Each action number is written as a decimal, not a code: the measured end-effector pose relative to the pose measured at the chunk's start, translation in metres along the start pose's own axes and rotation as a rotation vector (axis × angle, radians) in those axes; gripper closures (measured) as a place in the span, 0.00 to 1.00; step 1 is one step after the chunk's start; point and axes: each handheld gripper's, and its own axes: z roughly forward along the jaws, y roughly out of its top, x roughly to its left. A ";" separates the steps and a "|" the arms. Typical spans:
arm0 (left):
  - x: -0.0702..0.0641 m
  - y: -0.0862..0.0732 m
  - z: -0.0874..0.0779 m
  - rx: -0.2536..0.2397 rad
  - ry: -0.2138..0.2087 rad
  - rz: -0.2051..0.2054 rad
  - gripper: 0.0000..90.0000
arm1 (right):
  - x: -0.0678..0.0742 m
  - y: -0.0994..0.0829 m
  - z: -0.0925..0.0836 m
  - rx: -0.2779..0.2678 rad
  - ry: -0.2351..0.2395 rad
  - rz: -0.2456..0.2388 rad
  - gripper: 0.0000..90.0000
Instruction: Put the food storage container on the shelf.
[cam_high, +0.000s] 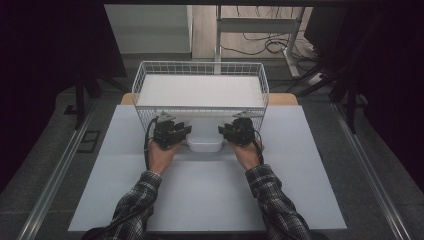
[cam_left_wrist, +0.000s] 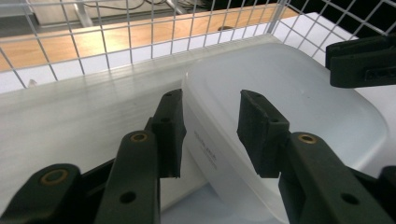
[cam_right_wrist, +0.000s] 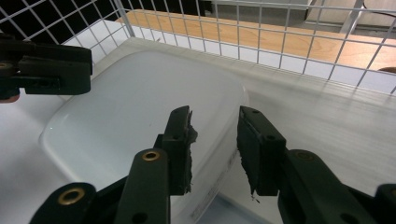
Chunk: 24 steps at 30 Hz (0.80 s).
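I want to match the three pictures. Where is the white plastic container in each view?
High view: white plastic container at centre, between both grippers, in front of the wire basket.
Left gripper view: right of centre.
Right gripper view: left of centre.
Shared landmark: the wire basket behind it.

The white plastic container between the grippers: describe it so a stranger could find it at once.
Start at the white table, then its far side, where a wire basket stands. Against the basket's near wall sits the white plastic container: low, round-cornered, solid-walled, not wire mesh.
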 end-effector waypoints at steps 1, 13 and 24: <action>-0.002 0.001 -0.001 -0.013 -0.005 -0.005 0.66 | 0.000 0.001 0.000 0.002 -0.002 0.000 0.74; -0.011 -0.002 -0.027 -0.030 -0.086 0.030 0.35 | 0.010 -0.003 -0.025 0.001 0.054 -0.086 0.99; -0.026 -0.032 -0.057 -0.010 -0.180 0.026 0.17 | 0.034 -0.011 -0.042 -0.010 0.138 -0.136 0.99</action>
